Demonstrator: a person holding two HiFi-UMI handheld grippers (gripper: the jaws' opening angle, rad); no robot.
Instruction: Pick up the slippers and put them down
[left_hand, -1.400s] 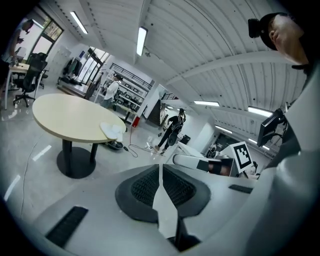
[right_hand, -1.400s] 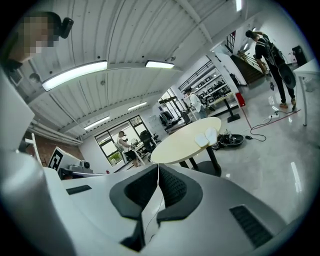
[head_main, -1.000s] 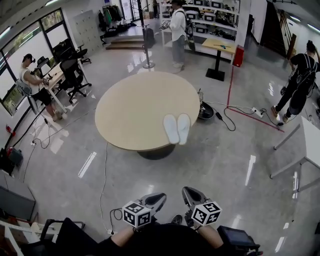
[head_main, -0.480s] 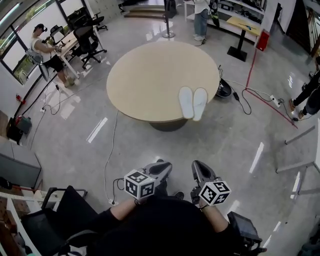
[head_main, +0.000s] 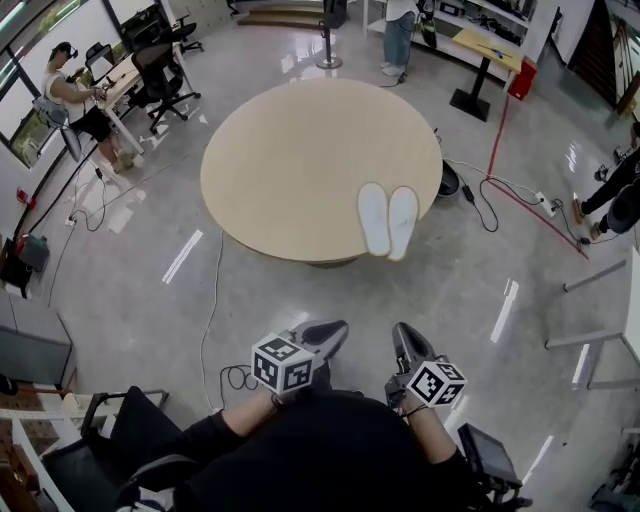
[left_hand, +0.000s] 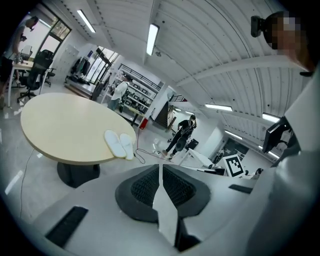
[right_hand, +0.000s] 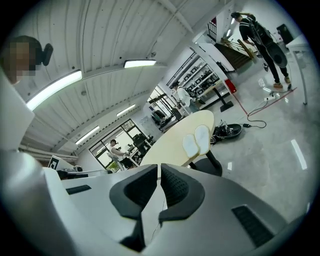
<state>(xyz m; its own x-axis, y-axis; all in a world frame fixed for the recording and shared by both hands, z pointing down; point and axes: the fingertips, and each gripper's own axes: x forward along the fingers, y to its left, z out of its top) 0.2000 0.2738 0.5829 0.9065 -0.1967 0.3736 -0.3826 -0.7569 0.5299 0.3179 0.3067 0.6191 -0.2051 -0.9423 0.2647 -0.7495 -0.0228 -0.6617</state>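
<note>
Head view: a pair of white slippers (head_main: 388, 220) lies side by side near the edge of the round table (head_main: 290, 150). The left gripper (head_main: 335, 328) and right gripper (head_main: 402, 332) are over the floor, well apart from the pair.
Left gripper view: jaws pressed together, nothing between them; slippers ahead on the table.
Right gripper view: jaws closed, empty; slippers ahead.

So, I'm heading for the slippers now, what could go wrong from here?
The slippers lie side by side close to the near edge of the table, so a clumsy nudge could push one onto the floor. The left gripper and right gripper both have their jaws together. Reaching in like that would likely shove rather than grasp, so open first. A cable runs across the floor towards the table and might catch a foot.
</note>
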